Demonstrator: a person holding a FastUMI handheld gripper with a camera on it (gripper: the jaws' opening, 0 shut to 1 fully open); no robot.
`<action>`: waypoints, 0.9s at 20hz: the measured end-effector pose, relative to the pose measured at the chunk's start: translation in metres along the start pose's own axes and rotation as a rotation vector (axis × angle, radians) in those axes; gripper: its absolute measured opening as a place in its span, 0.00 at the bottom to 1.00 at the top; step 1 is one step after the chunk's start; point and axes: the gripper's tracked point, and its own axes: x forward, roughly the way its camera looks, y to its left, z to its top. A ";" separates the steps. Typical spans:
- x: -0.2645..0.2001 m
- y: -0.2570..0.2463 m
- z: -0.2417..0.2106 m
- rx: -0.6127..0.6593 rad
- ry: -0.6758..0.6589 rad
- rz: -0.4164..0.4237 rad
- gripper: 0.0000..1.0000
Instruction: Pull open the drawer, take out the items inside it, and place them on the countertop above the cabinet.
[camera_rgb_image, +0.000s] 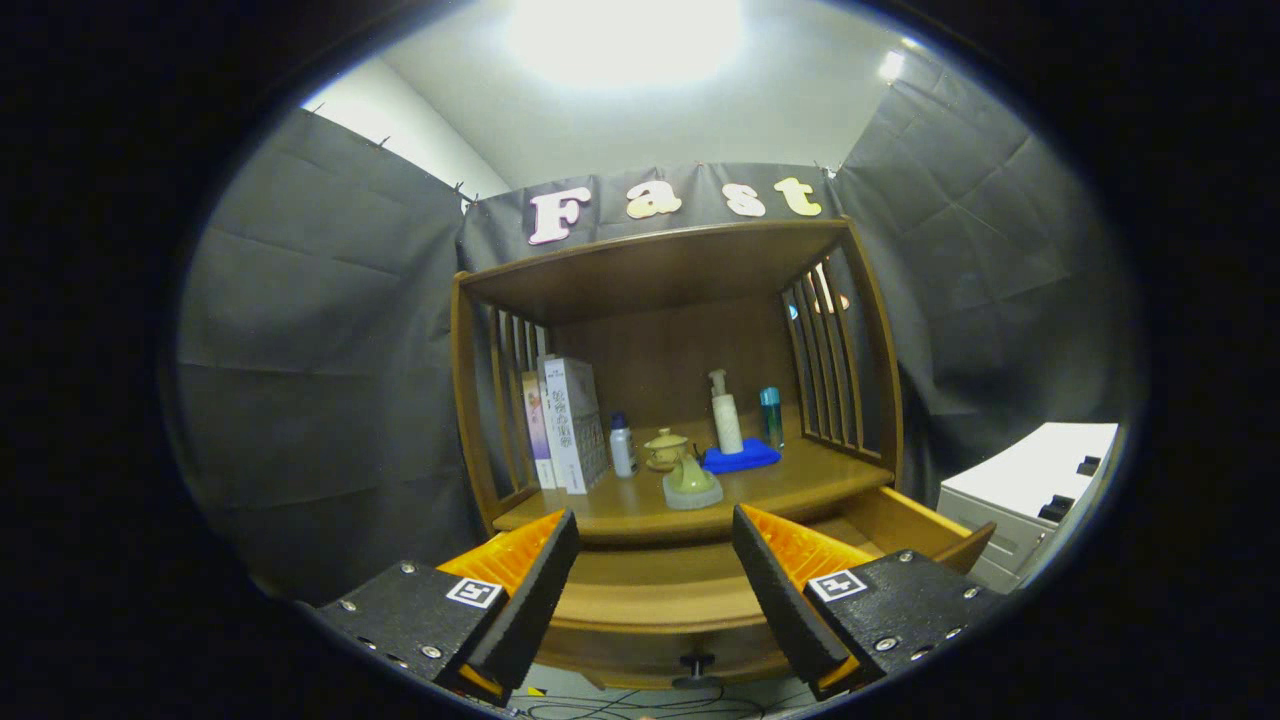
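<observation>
Gripper view: gripper (655, 580) open above drawer (690, 610) (book (572, 425) writing unreadable).

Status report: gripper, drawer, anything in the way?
Gripper open, empty. Drawer pulled out, between fingers. Countertop above holds pale green item.

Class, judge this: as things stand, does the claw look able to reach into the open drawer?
Probably yes. The drawer is pulled out below the countertop, lying just ahead of the open claw, with nothing between them. Its contents cannot be made out.

books (562, 425) left on countertop (790, 485), drawer (900, 525) below
</observation>
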 end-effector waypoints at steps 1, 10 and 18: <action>-0.008 0.000 -0.008 -0.001 0.008 0.006 0.95; -0.032 -0.016 -0.097 -0.149 0.123 -0.042 0.96; -0.005 -0.042 -0.133 -0.157 0.179 -0.117 0.96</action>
